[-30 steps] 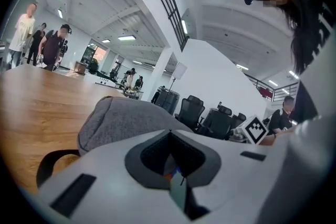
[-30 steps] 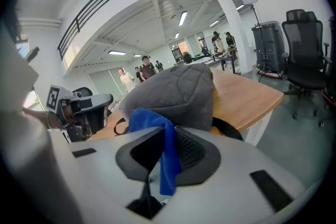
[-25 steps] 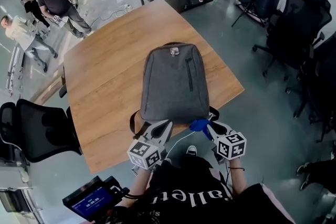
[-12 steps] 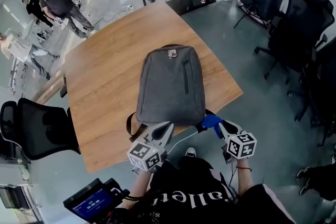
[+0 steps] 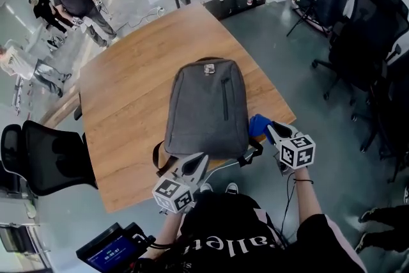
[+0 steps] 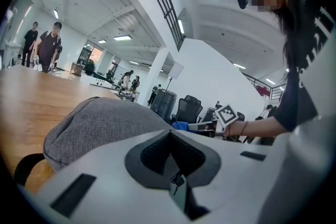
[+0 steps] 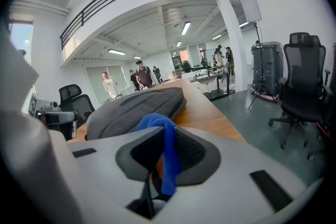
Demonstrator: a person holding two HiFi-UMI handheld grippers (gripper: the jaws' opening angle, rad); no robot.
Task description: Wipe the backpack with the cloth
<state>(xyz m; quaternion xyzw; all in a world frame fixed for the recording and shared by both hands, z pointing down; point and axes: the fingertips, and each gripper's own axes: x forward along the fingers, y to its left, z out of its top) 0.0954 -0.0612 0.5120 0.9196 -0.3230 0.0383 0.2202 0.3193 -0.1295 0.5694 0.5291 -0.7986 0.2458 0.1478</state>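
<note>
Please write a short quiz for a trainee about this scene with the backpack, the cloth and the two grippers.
1. True or false: the left gripper is shut, with nothing between its fingers.
2. The blue cloth, held by the right gripper, is: A at the grey backpack's top handle; B beside the backpack's edge on the person's right; C on top of the backpack.
3. Fill in: the backpack lies flat on a wooden ____.
Key: 1 true; 2 B; 3 table.

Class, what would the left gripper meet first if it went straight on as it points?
Most likely the near end of the grey backpack, just ahead of the left gripper.
</note>
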